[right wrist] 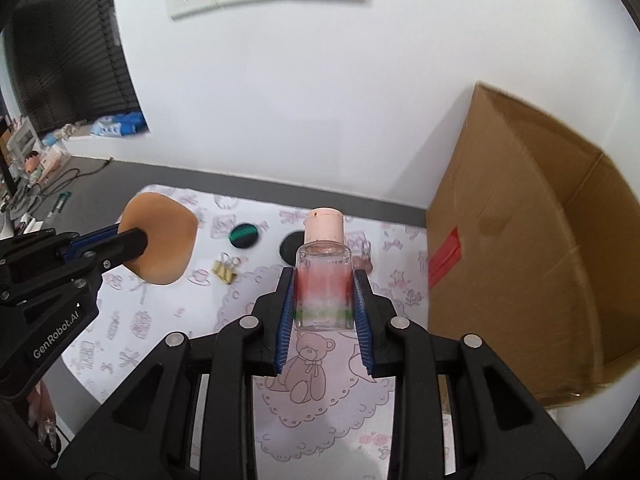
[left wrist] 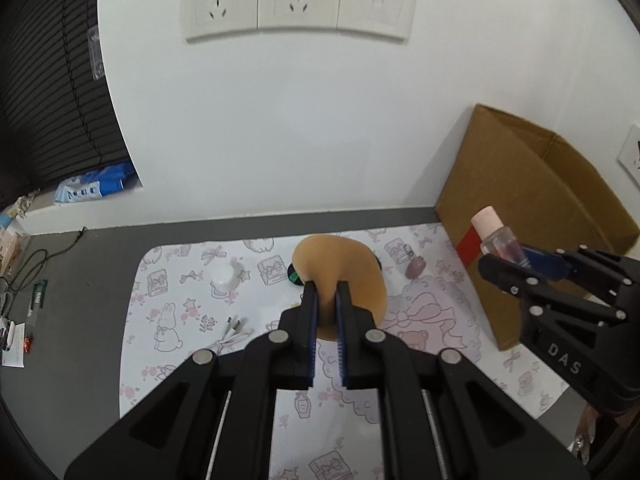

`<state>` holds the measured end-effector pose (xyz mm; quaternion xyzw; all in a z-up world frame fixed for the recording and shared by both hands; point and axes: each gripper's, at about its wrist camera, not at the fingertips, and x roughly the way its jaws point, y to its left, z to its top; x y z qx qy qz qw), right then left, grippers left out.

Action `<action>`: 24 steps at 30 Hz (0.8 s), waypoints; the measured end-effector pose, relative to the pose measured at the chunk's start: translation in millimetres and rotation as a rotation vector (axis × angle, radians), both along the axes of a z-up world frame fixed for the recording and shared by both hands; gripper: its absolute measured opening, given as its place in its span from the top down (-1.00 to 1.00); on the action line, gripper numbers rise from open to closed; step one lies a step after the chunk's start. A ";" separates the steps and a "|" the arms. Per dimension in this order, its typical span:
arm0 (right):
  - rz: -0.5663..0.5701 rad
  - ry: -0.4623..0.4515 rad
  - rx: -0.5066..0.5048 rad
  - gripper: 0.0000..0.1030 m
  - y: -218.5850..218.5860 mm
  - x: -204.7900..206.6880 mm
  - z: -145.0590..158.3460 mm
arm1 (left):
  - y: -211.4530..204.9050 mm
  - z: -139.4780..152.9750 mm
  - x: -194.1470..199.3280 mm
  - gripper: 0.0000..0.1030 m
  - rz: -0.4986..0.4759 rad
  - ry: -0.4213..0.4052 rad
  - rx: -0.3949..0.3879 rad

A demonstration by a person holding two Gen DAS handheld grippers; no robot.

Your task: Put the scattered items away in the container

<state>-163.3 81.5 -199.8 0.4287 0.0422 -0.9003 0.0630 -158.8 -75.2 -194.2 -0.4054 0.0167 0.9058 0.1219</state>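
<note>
Small clear bottle point(right wrist: 323, 276) with pink cap, held off the tabletop in the right gripper point(right wrist: 324, 300) — jaws clamped on its lower body, cap end free. Smooth sides; a jolt could let it slide out. Left gripper point(left wrist: 327, 312) jaws pinched on the edge of a tan puff point(left wrist: 340, 276), floppy, likely to swing or peel loose. Cardboard box point(right wrist: 532, 240) stands at the mat's right edge, near the wall; its inside is not visible. Binder clips point(right wrist: 226, 270), green-striped disc point(right wrist: 244, 235), white cap point(left wrist: 223, 276) lie on the mat point(right wrist: 340, 400).
</note>
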 end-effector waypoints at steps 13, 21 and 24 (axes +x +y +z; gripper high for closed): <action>0.019 0.148 0.024 0.45 -13.6 40.4 90.0 | -9.8 87.8 38.6 0.84 0.022 0.152 0.023; 0.021 0.252 0.030 0.45 -17.9 75.2 142.5 | -17.1 142.8 72.2 0.84 0.033 0.250 0.025; 0.024 0.285 0.031 0.45 -18.8 88.0 159.9 | -18.6 160.5 84.1 0.84 0.036 0.280 0.025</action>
